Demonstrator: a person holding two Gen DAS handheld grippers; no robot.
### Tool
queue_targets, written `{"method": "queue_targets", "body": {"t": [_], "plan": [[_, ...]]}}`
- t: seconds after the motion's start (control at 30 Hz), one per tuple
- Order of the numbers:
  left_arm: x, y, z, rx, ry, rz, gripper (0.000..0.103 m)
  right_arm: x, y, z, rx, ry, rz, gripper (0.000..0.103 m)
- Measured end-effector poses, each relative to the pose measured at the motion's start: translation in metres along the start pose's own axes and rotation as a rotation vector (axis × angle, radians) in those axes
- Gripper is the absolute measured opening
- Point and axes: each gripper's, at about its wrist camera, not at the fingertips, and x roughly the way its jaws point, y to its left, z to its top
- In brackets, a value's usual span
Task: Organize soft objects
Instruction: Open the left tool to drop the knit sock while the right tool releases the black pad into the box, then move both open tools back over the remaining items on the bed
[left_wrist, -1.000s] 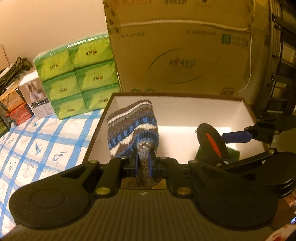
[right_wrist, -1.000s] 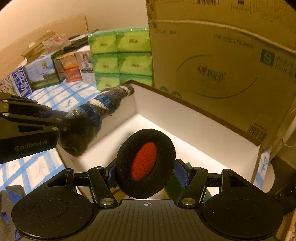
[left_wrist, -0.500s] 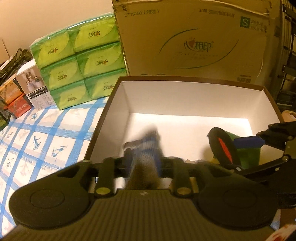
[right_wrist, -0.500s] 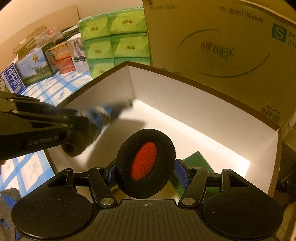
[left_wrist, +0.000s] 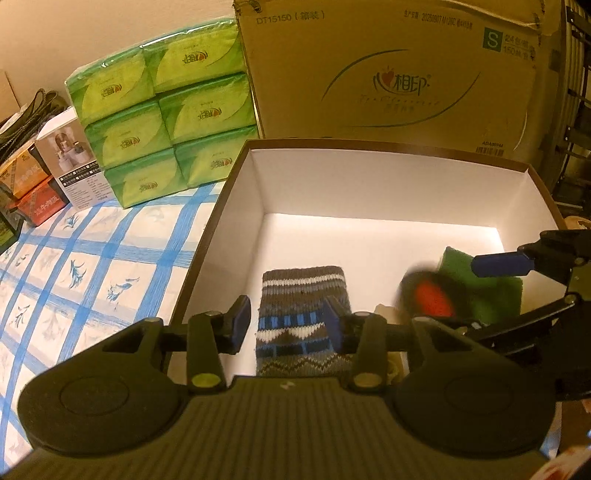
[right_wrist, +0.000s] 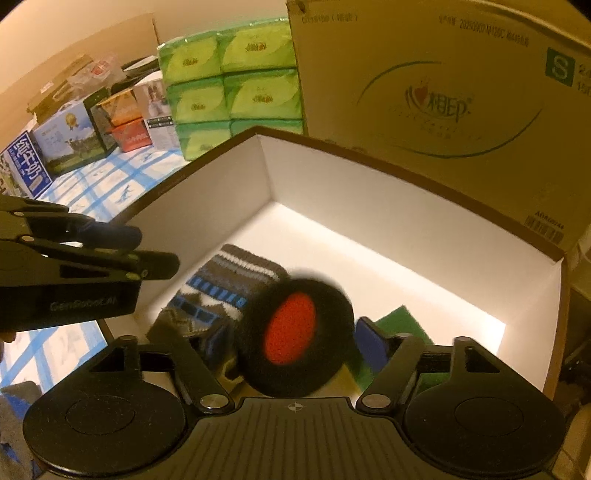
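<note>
A striped knitted sock (left_wrist: 301, 314) lies flat on the floor of the white-lined open box (left_wrist: 332, 184). My left gripper (left_wrist: 288, 321) is open above it, with blue pads either side of the sock. My right gripper (right_wrist: 291, 339) is open. A round black pad with a red centre (right_wrist: 293, 332) sits blurred between its spread fingers, apparently loose; it also shows in the left wrist view (left_wrist: 428, 295). A green sponge (left_wrist: 480, 288) lies in the box's right corner. The sock also shows in the right wrist view (right_wrist: 221, 291).
A large cardboard carton (left_wrist: 388, 74) stands behind the box. Stacked green tissue packs (left_wrist: 162, 125) sit to its left on a blue-checked cloth (left_wrist: 92, 266). Several small product boxes (right_wrist: 74, 140) line the far left. A grey cloth (right_wrist: 14, 424) lies at the lower left.
My left gripper lowered into the box, opened and let go of the sock, which now lies flat. My right gripper opened and the black-and-red pad is dropping free.
</note>
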Motion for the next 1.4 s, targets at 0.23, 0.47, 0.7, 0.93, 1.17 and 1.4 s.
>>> {"method": "queue_targets", "body": {"t": [0.23, 0.47, 0.7, 0.93, 1.17, 1.4], "plan": [[-0.019, 0.001, -0.005, 0.008, -0.02, -0.007, 0.045, -0.015, 0.002, -0.004, 0.009, -0.004, -0.008, 0.081], [-0.051, 0.0, -0.015, -0.001, -0.044, -0.039, 0.046, -0.047, 0.005, -0.012, 0.02, -0.042, -0.015, 0.081], [-0.095, -0.007, -0.036, -0.001, -0.064, -0.049, 0.047, -0.087, 0.018, -0.029, 0.001, -0.073, -0.005, 0.081], [-0.138, -0.012, -0.065, -0.013, -0.064, -0.054, 0.048, -0.122, 0.035, -0.054, -0.014, -0.091, 0.047, 0.081], [-0.177, -0.014, -0.103, -0.041, -0.063, -0.037, 0.049, -0.154, 0.053, -0.082, -0.03, -0.095, 0.093, 0.081], [-0.207, -0.008, -0.155, -0.115, -0.033, 0.001, 0.049, -0.175, 0.072, -0.113, -0.05, -0.073, 0.148, 0.081]]}}
